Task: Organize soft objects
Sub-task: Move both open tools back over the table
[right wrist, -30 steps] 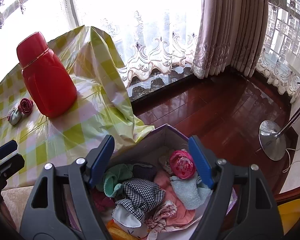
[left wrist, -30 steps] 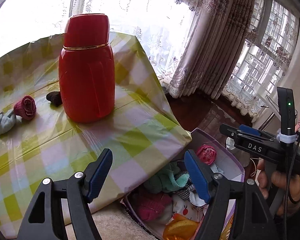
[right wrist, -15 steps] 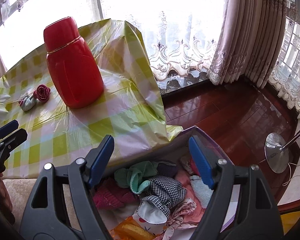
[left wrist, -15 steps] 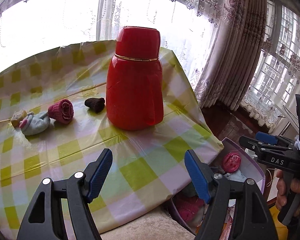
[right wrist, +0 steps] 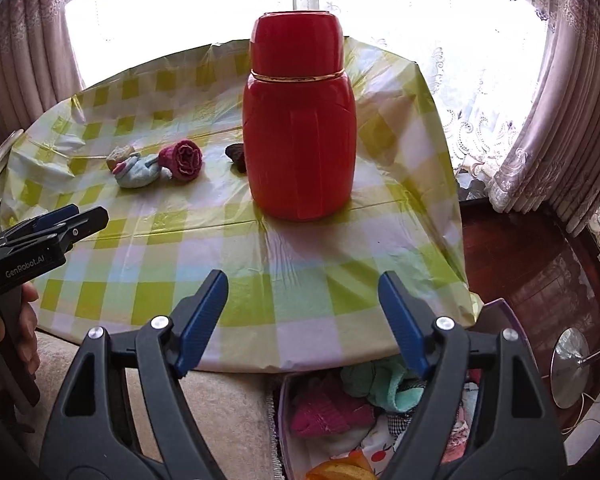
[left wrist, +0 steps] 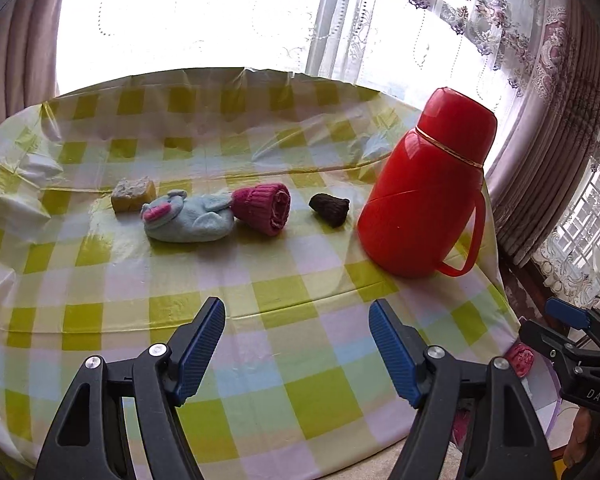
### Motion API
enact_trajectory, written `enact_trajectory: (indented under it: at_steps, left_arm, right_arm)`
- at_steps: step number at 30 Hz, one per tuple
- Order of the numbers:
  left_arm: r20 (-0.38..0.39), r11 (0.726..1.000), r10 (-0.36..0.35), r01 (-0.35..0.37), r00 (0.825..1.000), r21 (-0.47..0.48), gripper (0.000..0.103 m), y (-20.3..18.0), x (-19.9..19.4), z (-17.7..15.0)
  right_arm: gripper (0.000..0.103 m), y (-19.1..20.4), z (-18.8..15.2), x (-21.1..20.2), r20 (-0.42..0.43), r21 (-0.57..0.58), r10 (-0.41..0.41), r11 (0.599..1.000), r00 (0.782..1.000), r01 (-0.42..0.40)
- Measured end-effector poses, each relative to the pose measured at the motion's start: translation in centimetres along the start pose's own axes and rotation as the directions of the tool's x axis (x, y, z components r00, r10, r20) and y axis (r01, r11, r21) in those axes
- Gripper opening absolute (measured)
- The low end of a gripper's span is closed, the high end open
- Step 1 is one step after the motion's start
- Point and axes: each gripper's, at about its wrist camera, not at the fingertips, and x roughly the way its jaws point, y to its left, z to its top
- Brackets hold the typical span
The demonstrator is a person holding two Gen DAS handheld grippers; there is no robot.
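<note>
On the counter [left wrist: 300,280], covered by a yellow-green checked plastic cloth, a row of small soft things lies from left to right: a yellowish block [left wrist: 133,194] whose make is hard to tell, touching it a pale blue sock [left wrist: 188,220] with pink patches, against that a rolled pink sock [left wrist: 265,208], then, apart, a small dark brown roll [left wrist: 329,209], half hidden behind the red thermos jug [right wrist: 299,120] in the right wrist view. The jug stands upright near the counter's right edge.

Below that edge sits a box of soft clothes [right wrist: 340,412], cut off by the frame and partly covered by the right tool; a pink knit and a mint piece show, the rest is a jumble.

The left gripper [left wrist: 298,354] points down over the bare cloth, jaws spread with nothing between them. The right gripper [right wrist: 302,322] tilts down over the counter's near edge, jaws likewise spread and empty. A hand [right wrist: 18,332] holding the left tool shows only at the frame edge.
</note>
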Motion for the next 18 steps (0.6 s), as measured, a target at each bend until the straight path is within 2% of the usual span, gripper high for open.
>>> enact_trajectory:
  at_steps: [8, 15, 18]
  left_arm:
    - [0.017, 0.992, 0.037, -0.035, 0.999, -0.120, 0.075, 5.6, 0.1, 1.1]
    - [0.011, 0.976, 0.060, -0.056, 0.998, -0.208, 0.075, 9.6, 1.2, 2.2]
    - [0.010, 0.972, 0.068, -0.064, 0.998, -0.226, 0.075, 10.8, 1.8, 2.7]
  right_arm:
    - [0.080, 6.4, 3.1, 2.6, 0.018, -0.102, 0.045, 0.994, 0.999, -0.043]
    - [0.080, 11.5, 6.6, 6.0, 0.030, -0.252, 0.019, 0.968, 0.999, -0.010]
    - [0.080, 13.0, 8.0, 8.4, 0.028, -0.323, -0.028, 0.946, 0.999, 0.036]
